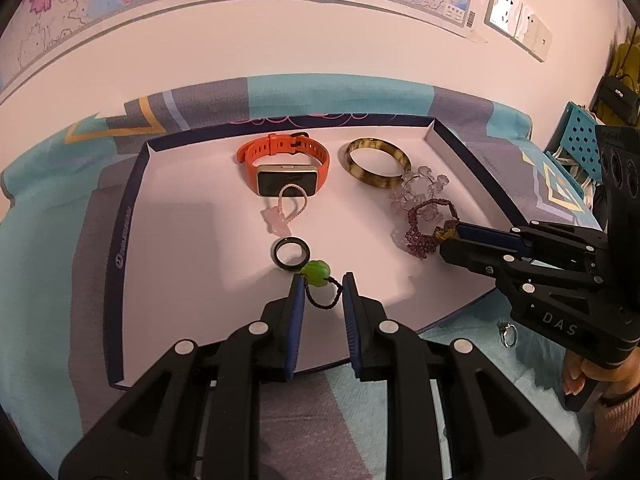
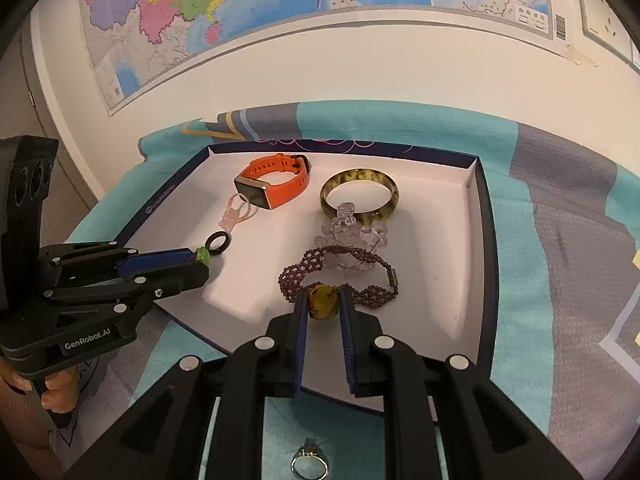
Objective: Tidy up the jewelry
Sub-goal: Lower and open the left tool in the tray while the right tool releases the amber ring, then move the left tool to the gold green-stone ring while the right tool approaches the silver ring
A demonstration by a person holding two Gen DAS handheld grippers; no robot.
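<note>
Box lid (image 1: 132,184), mid-bedspread, served as tray. Left: left tongs (image 1: 323,284) closed on green bead charm (image 1: 316,273), beside black ring (image 1: 291,253), apparently placing it. Right: right tongs (image 2: 323,305) gripped amber-stone bracelet (image 2: 322,304) near the lid's front edge.

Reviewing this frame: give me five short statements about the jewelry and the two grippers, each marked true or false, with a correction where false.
1. The left gripper holds the green bead charm. True.
2. The orange watch lies outside the box lid. False: it lies inside, near the far wall.
3. The right gripper is shut on the yellow stone of the purple beaded bracelet. True.
4. The silver ring sits in the box lid. False: it lies on the cloth in front of it.
5. The amber bangle is stacked on the watch. False: it lies beside it.
</note>
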